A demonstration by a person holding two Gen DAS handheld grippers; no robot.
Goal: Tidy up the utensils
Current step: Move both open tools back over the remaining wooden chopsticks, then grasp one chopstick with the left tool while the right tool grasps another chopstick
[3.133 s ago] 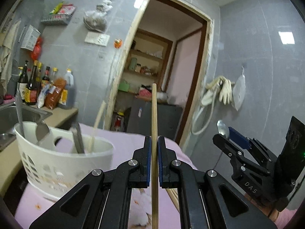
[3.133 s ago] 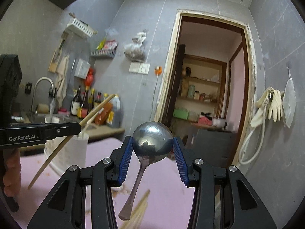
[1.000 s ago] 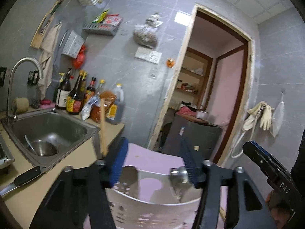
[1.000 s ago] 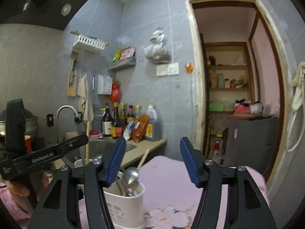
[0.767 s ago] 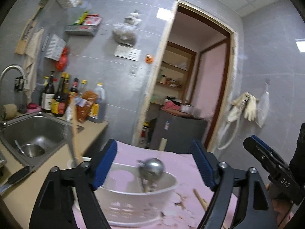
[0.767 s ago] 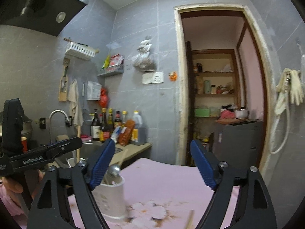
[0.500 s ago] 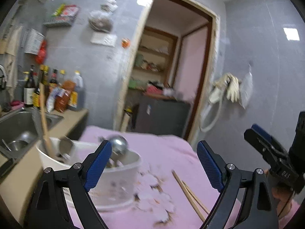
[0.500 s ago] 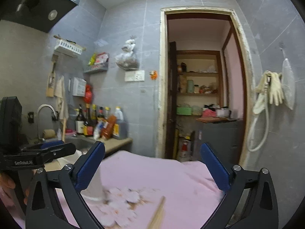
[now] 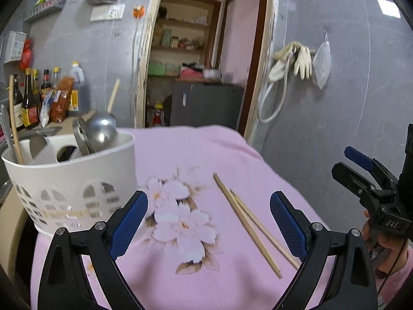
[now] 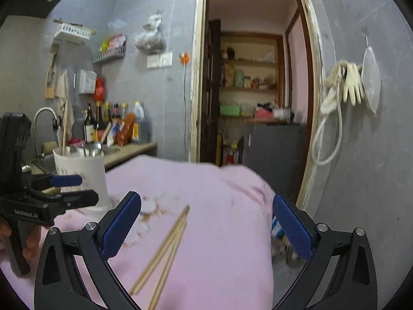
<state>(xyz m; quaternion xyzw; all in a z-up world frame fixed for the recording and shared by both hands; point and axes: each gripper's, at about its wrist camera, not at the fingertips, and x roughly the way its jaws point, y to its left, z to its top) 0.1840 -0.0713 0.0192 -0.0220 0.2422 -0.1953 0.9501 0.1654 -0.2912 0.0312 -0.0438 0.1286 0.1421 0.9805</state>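
Lower right of the left wrist frame, two chopsticks [image 9: 247, 222] are lying diagonally on the pink cloth [image 9: 196, 155], pointing toward my empty, wide-spread left gripper [image 9: 208, 222]; my right gripper [image 10: 206, 228] is also gaping empty, equally near.

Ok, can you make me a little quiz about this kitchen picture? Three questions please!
1. True or false: the two chopsticks lie on the pink cloth.
2. Where is the spoon? A) in the white holder B) on the cloth C) in the tongs
3. Fill in: both tongs, left and right, are ____ and hold nothing.

Key: 1 true; 2 A; 3 open
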